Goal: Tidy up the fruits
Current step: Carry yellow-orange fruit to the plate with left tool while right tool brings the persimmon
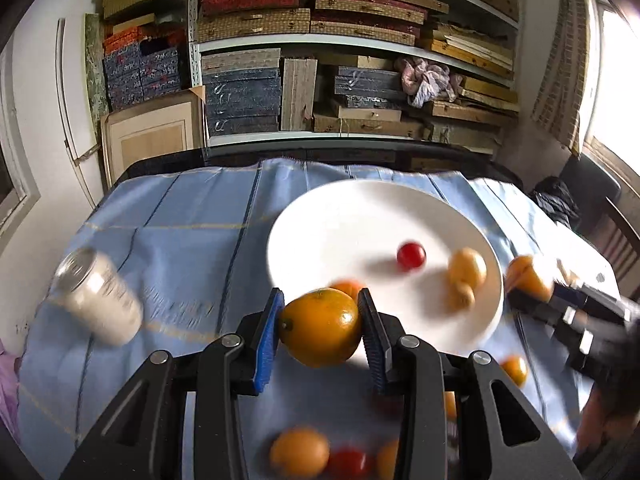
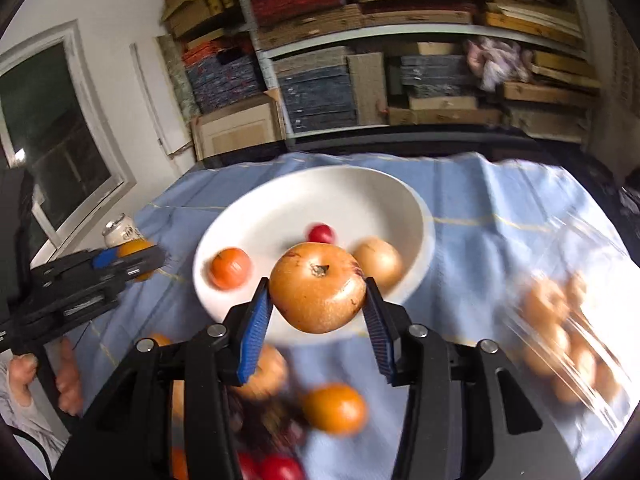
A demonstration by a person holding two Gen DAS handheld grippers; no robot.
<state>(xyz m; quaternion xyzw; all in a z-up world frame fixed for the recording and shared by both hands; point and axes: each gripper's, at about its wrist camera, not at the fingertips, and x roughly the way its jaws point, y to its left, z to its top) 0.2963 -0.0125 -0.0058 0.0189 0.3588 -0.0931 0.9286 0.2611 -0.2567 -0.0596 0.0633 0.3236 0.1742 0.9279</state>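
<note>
Left claw [image 1: 320,330] tilted down, clamped on orange [image 1: 320,326]; right claw [image 2: 318,298] likewise on pear [image 2: 318,292].

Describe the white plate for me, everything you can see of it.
The plate is round, white and glossy, like ceramic, with a shallow raised rim. It sits flat on the blue cloth near the table's middle. Inside lie a small red fruit, an orange fruit and a yellowish fruit; the left view shows a second small yellowish one. Both grippers hold fruit at its near edge; no contact with it shows.
</note>
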